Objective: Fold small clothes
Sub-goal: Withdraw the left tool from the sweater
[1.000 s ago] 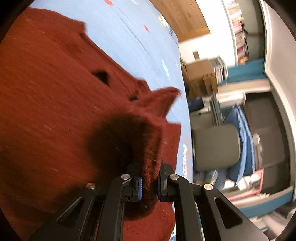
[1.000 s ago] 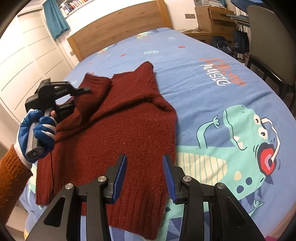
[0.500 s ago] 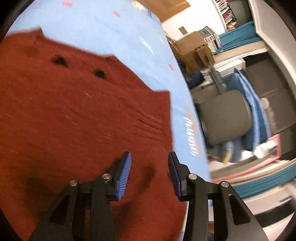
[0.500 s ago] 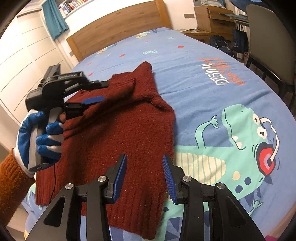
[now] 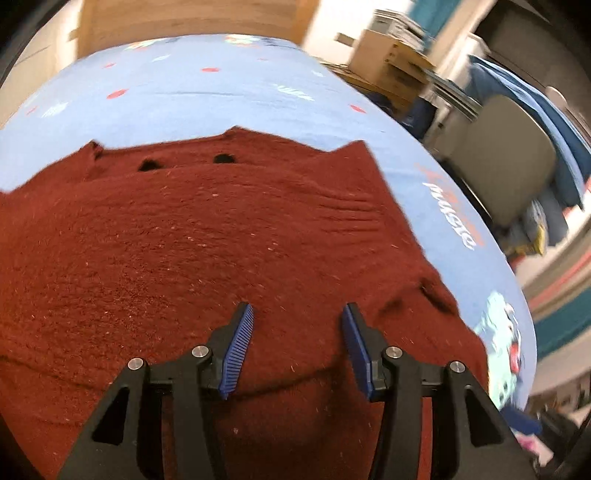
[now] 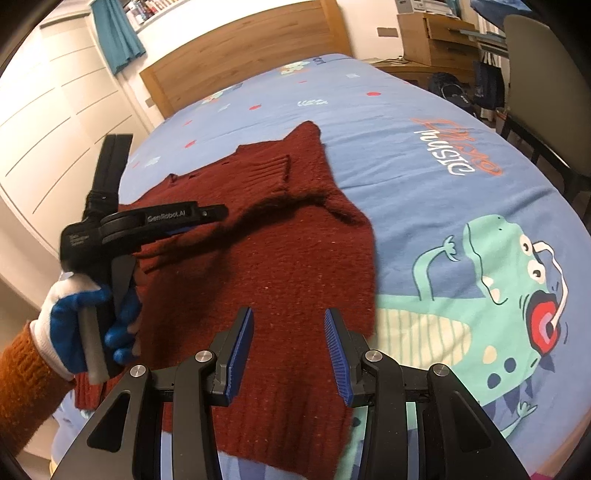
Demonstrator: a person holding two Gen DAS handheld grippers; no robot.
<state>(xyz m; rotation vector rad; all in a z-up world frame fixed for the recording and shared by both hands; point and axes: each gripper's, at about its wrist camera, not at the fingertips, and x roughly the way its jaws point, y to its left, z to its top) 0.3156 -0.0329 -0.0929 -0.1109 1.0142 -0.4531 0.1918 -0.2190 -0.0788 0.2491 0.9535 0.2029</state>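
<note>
A dark red knit sweater [image 6: 280,266] lies flat on the blue bed sheet [image 6: 424,177], one sleeve folded across its chest with the ribbed cuff [image 6: 271,171] near the collar. My left gripper [image 6: 207,221], held by a gloved hand [image 6: 81,325], hovers over the sweater's left side. In the left wrist view the left gripper [image 5: 297,310] has its jaws opening, with nothing between them and the sweater [image 5: 184,240] beneath. The right gripper [image 6: 289,314] stands open and empty above the sweater's lower part, near the hem.
The sheet carries a green dinosaur print [image 6: 498,280] to the right of the sweater. A wooden headboard [image 6: 240,48] stands at the far end, white wardrobe doors [image 6: 44,110] at the left, and a chair [image 6: 543,59] and a wooden desk [image 6: 432,33] at the right.
The left gripper let go of the sleeve, which now lies across the sweater. Its jaws opened, it rolled upright and pulled back to the left. The right gripper stayed still.
</note>
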